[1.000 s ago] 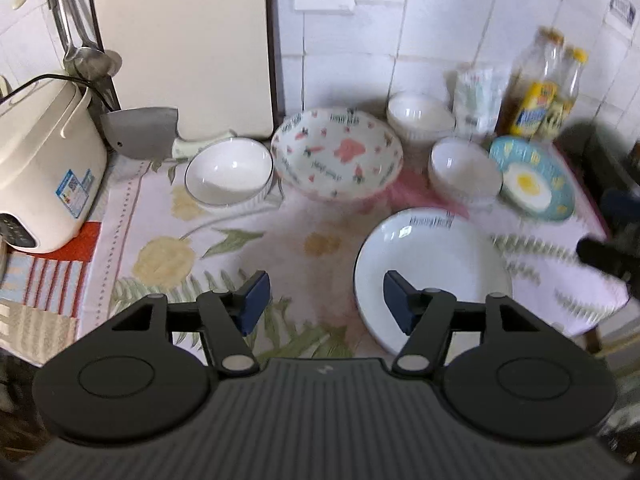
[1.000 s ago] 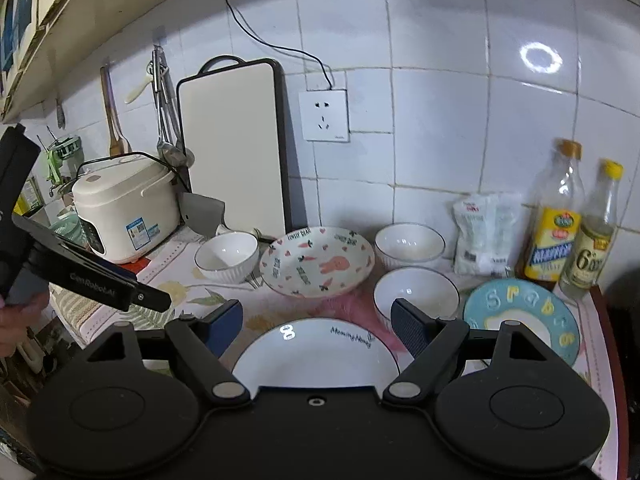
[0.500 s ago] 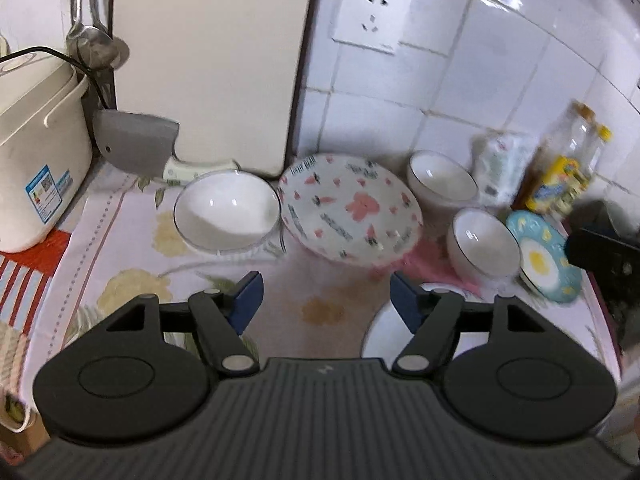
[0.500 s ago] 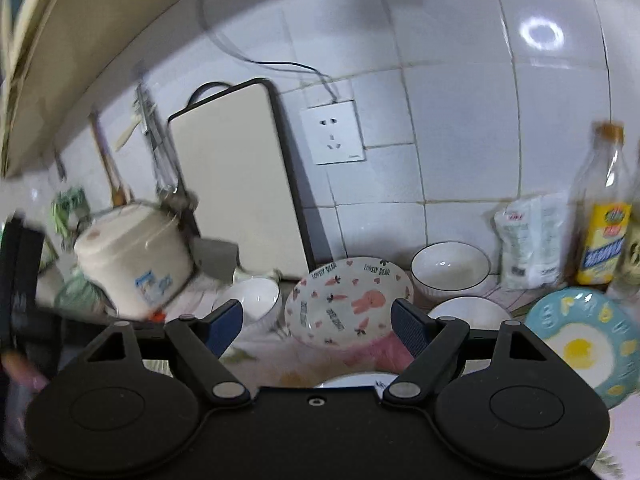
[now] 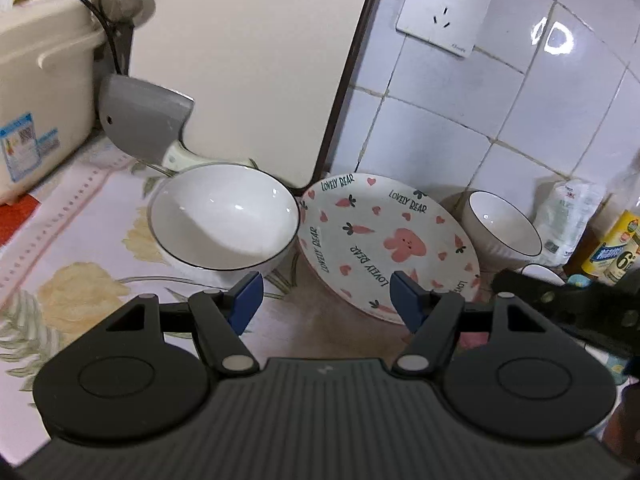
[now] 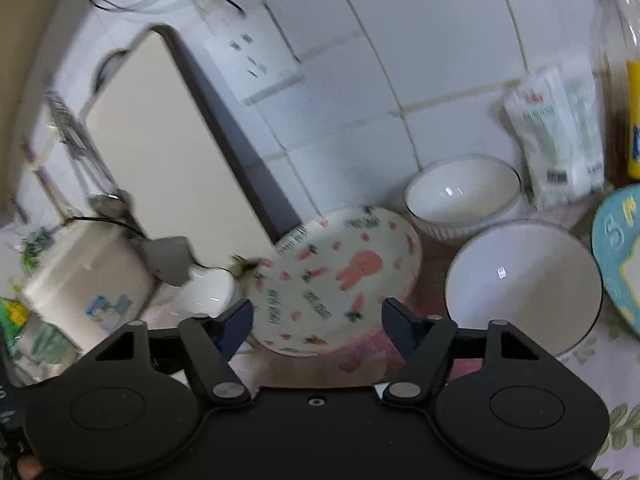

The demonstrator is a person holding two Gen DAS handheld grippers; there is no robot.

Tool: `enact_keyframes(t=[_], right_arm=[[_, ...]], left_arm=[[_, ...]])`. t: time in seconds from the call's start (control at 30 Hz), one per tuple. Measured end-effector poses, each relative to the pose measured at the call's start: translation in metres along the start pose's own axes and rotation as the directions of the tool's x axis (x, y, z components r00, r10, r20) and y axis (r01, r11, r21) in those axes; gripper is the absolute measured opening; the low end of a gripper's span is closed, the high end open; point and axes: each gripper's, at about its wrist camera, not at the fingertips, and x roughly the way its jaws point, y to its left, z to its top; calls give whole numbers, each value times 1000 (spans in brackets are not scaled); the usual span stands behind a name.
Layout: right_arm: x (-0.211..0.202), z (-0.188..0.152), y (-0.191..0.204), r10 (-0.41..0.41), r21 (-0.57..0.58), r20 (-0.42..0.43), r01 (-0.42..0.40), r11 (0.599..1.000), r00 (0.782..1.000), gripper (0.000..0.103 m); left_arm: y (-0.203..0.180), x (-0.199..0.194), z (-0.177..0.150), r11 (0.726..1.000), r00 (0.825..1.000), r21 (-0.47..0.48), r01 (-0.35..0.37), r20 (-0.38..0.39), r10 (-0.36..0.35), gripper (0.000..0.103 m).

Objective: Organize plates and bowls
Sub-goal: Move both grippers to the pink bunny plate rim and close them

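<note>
A cream cutting board leans upright against the white-tiled wall, beside a wall socket. At left stands a cream rice cooker, with a grey cleaver propped near it. A floral cloth covers the counter; a white packet and bottles stand at right.

Bare cloth lies open left of the bowl. That bowl touches the bunny plate; the cutting board walls off the back, and 2 bowls crowd the plate's right.
</note>
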Motion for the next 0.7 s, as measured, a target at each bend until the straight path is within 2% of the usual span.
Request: enact_keyframes(t=[0.03,0.07,0.1,0.13,0.23,0.27,0.37,0.5,0.57,0.7], right_arm=[[6,-3,-1,-13,14,-5,13,1000,1000,68],[11,-4,-2,-26,26,-12,26,999,1000,57],[16,-6,-3,-34,26,-27,34,999,999,36],[21,-7,-2,-35,7,-43,35,999,998,31],[30,-14,2,-76,-42,-52,74,996,996,30],[33,-15,2,-77,-34,-56,75,997,995,31],[39,-18,-5,-101,25,-71,103,994,992,34],[48,-20,-14,-82,98,-65,88,991,994,52],[52,-20,-19,-60,147,-48,67,987,997,52],[62,-19,-22,-113,205,-40,119,972,993,52]], left_arm=[[1,4,0,1000,1000,-6,3,-8,-3,67],[2,10,-1,1000,1000,-10,4,-20,-5,66],[4,14,-2,1000,1000,-13,6,-28,-6,65],[5,18,-2,1000,999,-18,9,-34,-9,65],[4,35,-3,1000,997,-11,27,-66,-27,65],[3,41,-3,1000,997,-13,7,-78,-8,65],[4,55,-3,999,994,-45,7,-112,-12,65],[5,64,-3,998,992,-66,25,-122,-33,65],[2,67,-3,999,992,-46,26,-122,-31,67],[1,70,-3,999,994,-52,8,-104,-14,65]])
